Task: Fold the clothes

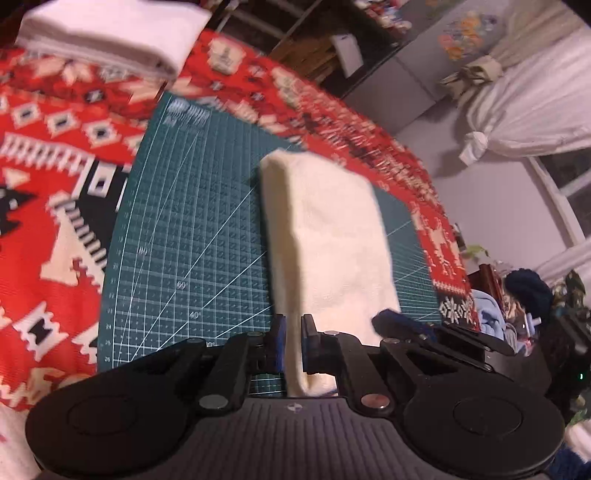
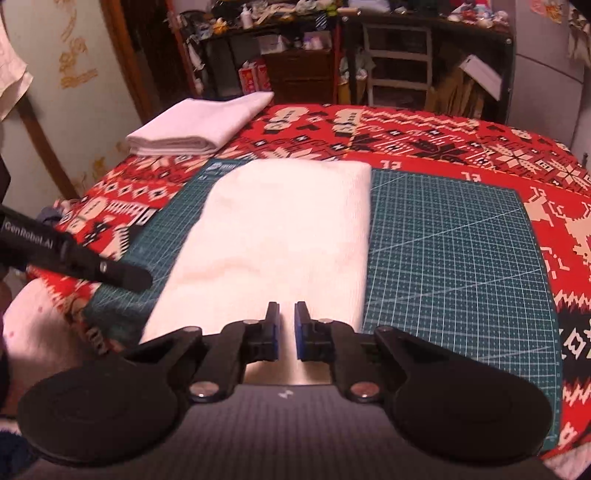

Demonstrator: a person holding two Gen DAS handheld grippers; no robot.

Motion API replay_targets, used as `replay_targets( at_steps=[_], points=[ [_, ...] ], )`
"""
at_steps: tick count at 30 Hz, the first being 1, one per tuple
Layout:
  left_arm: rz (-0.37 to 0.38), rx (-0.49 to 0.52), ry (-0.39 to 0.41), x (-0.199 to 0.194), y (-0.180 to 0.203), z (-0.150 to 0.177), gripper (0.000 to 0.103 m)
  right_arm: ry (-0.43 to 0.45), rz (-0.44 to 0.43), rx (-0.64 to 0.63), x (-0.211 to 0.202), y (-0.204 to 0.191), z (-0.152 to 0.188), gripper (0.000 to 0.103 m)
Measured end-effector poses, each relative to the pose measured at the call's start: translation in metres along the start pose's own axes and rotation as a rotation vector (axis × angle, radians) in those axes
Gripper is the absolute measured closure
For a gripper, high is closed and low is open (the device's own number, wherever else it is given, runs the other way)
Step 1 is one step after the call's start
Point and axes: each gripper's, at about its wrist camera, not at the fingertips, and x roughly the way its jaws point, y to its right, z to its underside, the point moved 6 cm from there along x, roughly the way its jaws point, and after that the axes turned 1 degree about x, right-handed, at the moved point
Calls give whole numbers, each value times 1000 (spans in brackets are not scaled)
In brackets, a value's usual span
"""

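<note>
Left claw (image 1: 292, 343) pinching cream towel (image 1: 325, 240) — folded white stack (image 1: 110, 33) beyond.

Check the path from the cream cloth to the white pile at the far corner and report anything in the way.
Nothing visible blocks it. Both grippers, left and right, pinch the cream cloth; only bare mat and red blanket lie before the white pile.

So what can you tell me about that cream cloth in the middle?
The cream folded cloth looks soft and towel-like, folded into a thick oblong. It lies over the green gridded cutting mat, its near end raised. The left tongs are shut on its near edge, and the right tongs grip it too.
</note>
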Motion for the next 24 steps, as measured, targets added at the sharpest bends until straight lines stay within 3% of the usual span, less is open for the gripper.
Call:
replay_targets(
  at_steps=[5, 9, 15, 19, 24],
  points=[
    [23, 131, 1, 13, 43, -3, 98, 26, -39, 12, -8, -9, -11, 93],
    [-39, 143, -96, 53, 40, 10, 99, -4, -29, -3, 3, -14, -8, 93],
    [-30, 134, -151, 53, 34, 31, 100, -41, -49, -2, -2, -9, 20, 93],
    [-27, 150, -106, 37, 40, 28, 100, -36, -80, 38, -18, 0, 20, 93],
    [-69, 157, -41, 36, 39, 11, 100, 22, -35, 110, -28, 25, 3, 91]
  ],
)
